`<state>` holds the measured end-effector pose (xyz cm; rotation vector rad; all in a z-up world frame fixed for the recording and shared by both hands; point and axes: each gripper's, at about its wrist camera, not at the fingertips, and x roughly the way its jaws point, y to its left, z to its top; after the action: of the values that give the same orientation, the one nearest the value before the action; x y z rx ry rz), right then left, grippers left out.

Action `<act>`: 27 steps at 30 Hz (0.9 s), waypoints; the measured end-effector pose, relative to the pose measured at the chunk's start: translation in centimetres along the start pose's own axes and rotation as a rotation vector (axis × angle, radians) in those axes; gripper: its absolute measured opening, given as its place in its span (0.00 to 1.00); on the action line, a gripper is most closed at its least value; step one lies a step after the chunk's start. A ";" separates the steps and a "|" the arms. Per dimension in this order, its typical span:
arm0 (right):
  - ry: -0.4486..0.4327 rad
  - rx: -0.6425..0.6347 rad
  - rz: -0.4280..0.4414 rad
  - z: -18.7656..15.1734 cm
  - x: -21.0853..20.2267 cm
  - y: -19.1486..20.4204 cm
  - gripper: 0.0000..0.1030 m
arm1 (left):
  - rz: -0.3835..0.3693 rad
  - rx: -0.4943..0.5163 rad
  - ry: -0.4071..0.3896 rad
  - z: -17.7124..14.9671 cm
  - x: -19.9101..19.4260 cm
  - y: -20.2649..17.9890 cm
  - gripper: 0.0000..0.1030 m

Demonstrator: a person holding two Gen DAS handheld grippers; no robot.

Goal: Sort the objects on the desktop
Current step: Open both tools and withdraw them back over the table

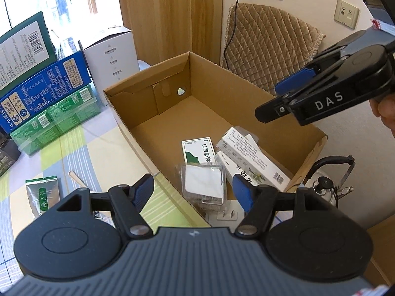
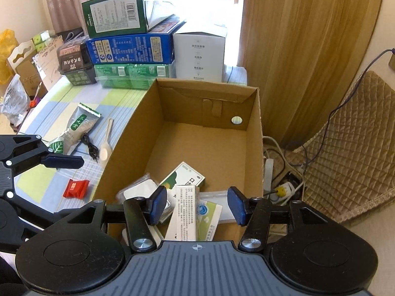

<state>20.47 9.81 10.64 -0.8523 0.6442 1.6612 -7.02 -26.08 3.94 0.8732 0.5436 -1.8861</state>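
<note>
While both grippers hang over the near end of the cardboard box (image 2: 209,133), neither one grips anything.

Right gripper (image 2: 195,206): jaws parted and empty. A white printed medicine carton (image 2: 184,212) lies tilted directly below and between its fingers, propped on the other items in the box; no pad touches it.

Left gripper (image 1: 192,193): jaws wide apart and empty. A clear plastic case with a white insert (image 1: 203,183) sits in the box below the gap between its fingers, apart from both pads.

Green-and-white spray carton (image 2: 184,177): flat on the box floor just beyond the right fingertips.

Items judged unsorted, on the checked tablecloth outside the box, well to the left of the right fingers: red sachet (image 2: 75,188), silver tea pouch (image 2: 79,125), wooden spoon (image 2: 106,145), black cable (image 2: 90,145).

Risks:
- The tilted medicine carton rests unevenly and could slide or catch a retreating fingertip.
- The two grippers stand near each other over one corner; a reach toward the table could bring them into collision.
- A low sweep could snag the near box wall and shift the box, which stands at the table's edge above floor cables.
</note>
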 end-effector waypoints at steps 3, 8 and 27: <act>-0.003 -0.007 0.003 0.0 -0.5 0.4 0.51 | 0.007 -0.001 -0.002 -0.2 -0.5 0.1 0.64; -0.009 -0.023 -0.002 -0.2 -1.4 1.2 0.51 | 0.015 -0.003 -0.009 -0.4 -1.6 0.4 0.64; -0.044 -0.086 -0.011 -0.6 -5.3 5.3 0.65 | 0.069 -0.022 -0.054 -2.0 -7.8 2.7 0.67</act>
<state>16.13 4.94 14.52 -0.8770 0.5402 1.7027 -1.71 -21.44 8.58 0.8145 0.4951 -1.8323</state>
